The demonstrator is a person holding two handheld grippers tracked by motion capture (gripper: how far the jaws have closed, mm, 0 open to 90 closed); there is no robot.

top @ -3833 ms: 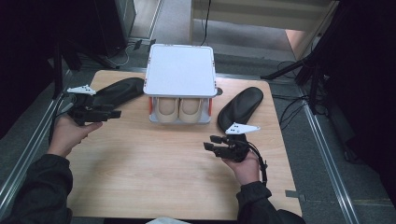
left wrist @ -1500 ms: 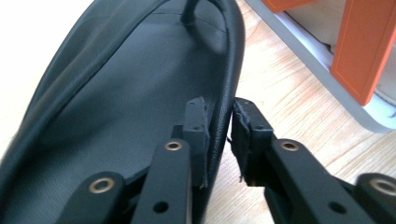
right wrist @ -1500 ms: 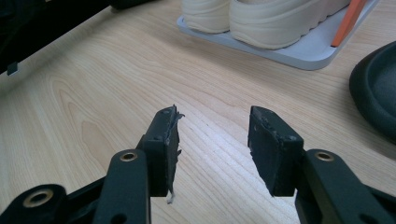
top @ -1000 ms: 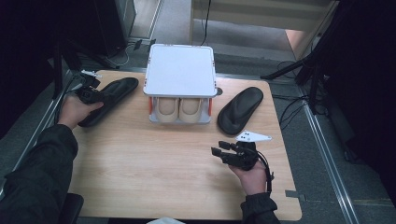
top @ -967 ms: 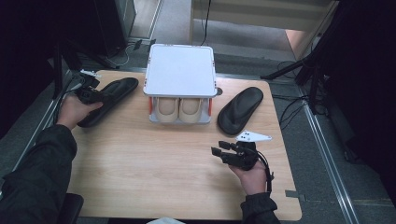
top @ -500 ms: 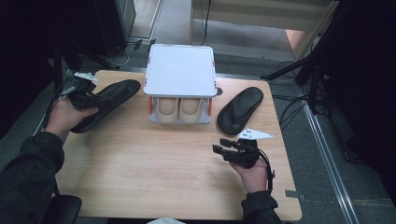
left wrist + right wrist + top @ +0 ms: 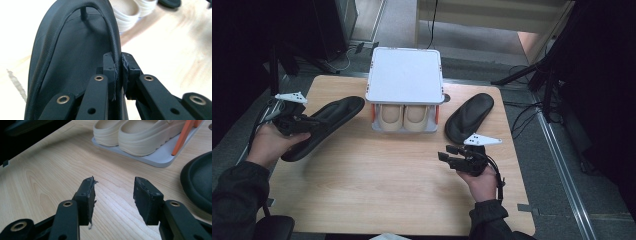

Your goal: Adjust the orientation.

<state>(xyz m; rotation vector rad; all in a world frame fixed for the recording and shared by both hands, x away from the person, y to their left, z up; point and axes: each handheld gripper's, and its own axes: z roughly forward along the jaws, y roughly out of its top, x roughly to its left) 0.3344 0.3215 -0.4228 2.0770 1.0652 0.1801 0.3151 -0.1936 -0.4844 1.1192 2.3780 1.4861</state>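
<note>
Black sandals numbered two: left gripper [image 7: 118, 75] clenched one sandal's strap [image 7: 113, 37]; right gripper [image 7: 113, 198] gaped beside two beige clogs [image 7: 140, 132].

L gripper [image 7: 304, 121] grips black flip-flop [image 7: 324, 126] w/ toe twd white rack [image 7: 404, 82]. R gripper [image 7: 455, 156], jaws apart, hovers just below 2nd flip-flop [image 7: 469, 116]. Beige clogs [image 7: 404, 116] betw. both grippers.

1. A black flip-flop [image 7: 319, 127] lay at the left of the high view, toe toward the upper right, its thong strap pinched between the left claw's [image 7: 119, 72] closed jaws.
2. A second black flip-flop [image 7: 469, 116] lay flat at the right of centre, upside down, sole showing.
3. A pair of cream clogs [image 7: 403, 116] sat side by side under the white shelf [image 7: 404, 75], toes toward the viewer.
</note>
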